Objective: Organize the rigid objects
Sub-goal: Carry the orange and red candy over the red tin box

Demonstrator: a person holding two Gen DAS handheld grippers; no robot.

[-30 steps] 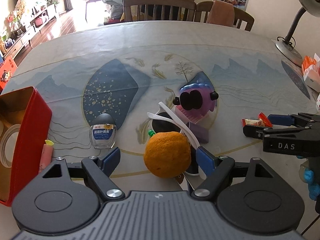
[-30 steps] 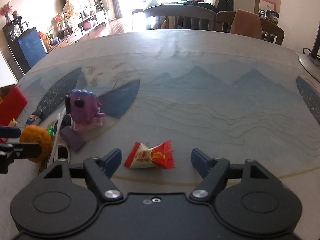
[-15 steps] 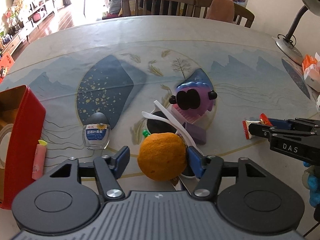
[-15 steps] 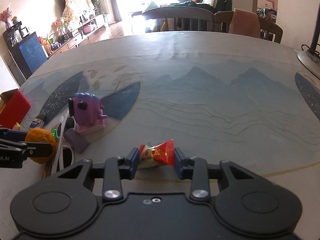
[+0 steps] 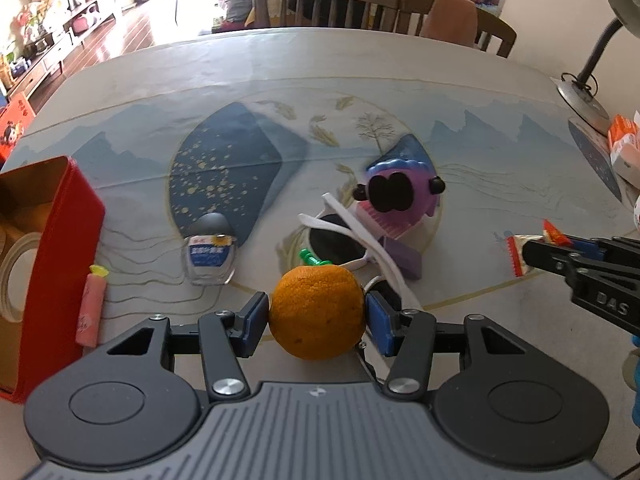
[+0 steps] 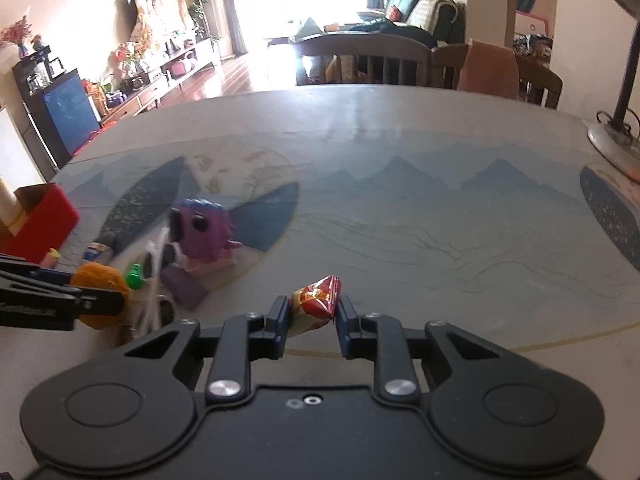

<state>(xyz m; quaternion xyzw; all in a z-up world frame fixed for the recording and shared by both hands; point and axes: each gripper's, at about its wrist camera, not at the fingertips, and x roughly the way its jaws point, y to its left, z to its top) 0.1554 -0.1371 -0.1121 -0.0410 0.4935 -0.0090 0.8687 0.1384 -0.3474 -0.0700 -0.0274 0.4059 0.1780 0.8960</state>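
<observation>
My left gripper (image 5: 316, 316) is shut on an orange (image 5: 317, 312), held just above the table. It also shows in the right wrist view (image 6: 100, 294). My right gripper (image 6: 312, 312) is shut on a red and white snack packet (image 6: 316, 302), lifted and tilted off the table; the packet also shows in the left wrist view (image 5: 528, 250). White sunglasses (image 5: 352, 240), a purple toy (image 5: 400, 196), a small purple block (image 5: 402, 258) and a small bottle (image 5: 210, 252) lie on the table behind the orange. An open red box (image 5: 60, 248) stands at the left.
A pink tube (image 5: 92, 308) lies beside the red box, which holds a roll of tape (image 5: 12, 264). A green piece (image 5: 312, 258) sits by the sunglasses. A desk lamp (image 5: 588, 76) and packets (image 5: 624, 148) stand at the right edge. Chairs (image 5: 324, 0) line the far side.
Both grippers closed: the left on the orange, the right on the snack packet. The packet has since risen off the table and tilted, and the orange is lifted slightly.
</observation>
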